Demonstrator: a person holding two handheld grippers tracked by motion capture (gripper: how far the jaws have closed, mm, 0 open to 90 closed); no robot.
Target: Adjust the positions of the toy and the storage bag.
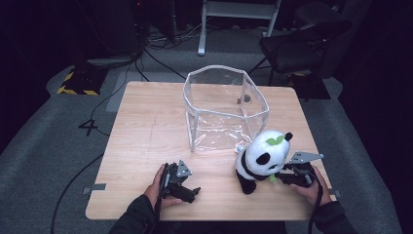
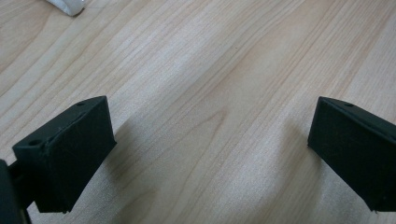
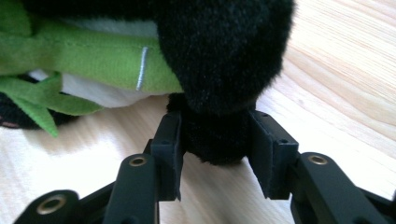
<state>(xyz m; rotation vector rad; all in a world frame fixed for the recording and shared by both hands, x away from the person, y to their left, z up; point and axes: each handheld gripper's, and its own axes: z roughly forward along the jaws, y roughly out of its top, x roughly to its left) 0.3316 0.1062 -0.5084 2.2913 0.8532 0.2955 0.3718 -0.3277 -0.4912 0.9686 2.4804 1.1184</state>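
Well, "4" floor mark (image 1: 90, 127) (beside table (image 1: 146, 146))

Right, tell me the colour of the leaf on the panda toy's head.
Green: the leaf sits on the white head of the panda toy, clearest in the high view.

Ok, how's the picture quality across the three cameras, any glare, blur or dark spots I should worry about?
High view: table evenly lit, surroundings nearly black, clear plastic bin shows faint sheen. Left gripper view: sharp wood grain, soft shadows under the open left gripper. Right gripper view: plush panda close and slightly soft, its black fur loses detail; right gripper sharp, table washed out at right.
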